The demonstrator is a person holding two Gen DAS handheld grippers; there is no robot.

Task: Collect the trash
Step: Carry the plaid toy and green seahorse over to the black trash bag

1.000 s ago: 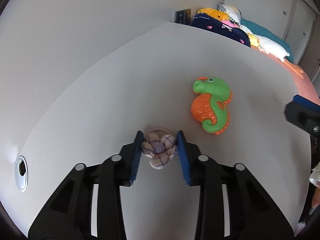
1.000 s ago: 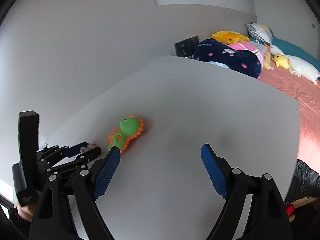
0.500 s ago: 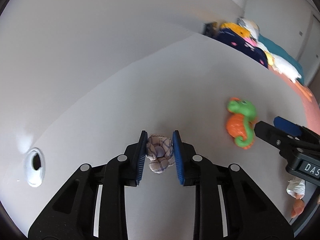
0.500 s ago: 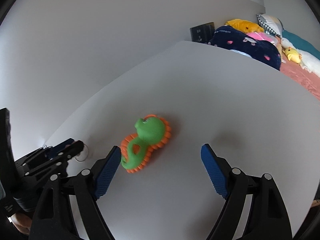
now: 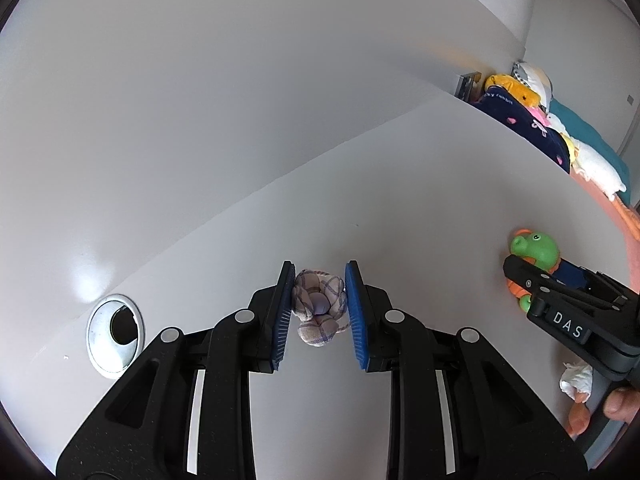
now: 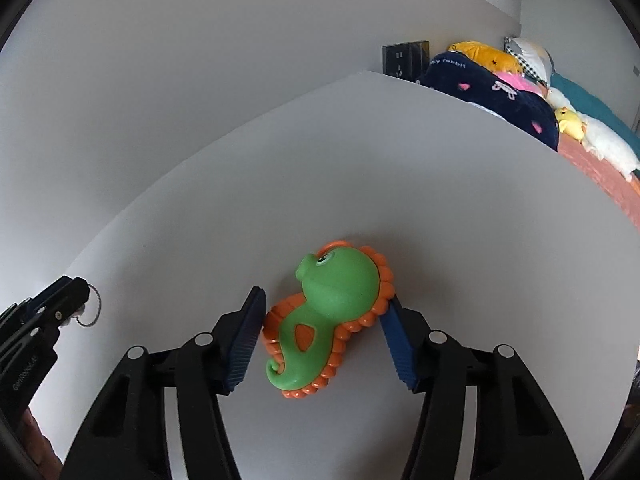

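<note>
My left gripper [image 5: 319, 308] is shut on a small plaid fabric flower [image 5: 320, 307] with a purple centre, held between the blue pads just above the white table [image 5: 400, 184]. A green and orange seahorse toy [image 6: 326, 312] lies on the table. My right gripper [image 6: 322, 330] straddles it, its blue pads at both sides of the toy and touching or nearly touching it. In the left wrist view the right gripper [image 5: 560, 292] shows at the right edge over the seahorse [image 5: 534, 246]. The left gripper [image 6: 48, 312] shows at the left edge of the right wrist view.
A round cable hole [image 5: 115, 330] with a metal rim sits in the table at the left. Beyond the table's far edge lies a bed with pillows and plush toys [image 6: 512, 84]. A wall socket [image 6: 406, 58] is behind. Crumpled white paper [image 5: 576, 378] lies below the table's right edge.
My left gripper closed on the fabric flower and lifted it slightly. My right gripper moved forward over the seahorse and narrowed around it.
</note>
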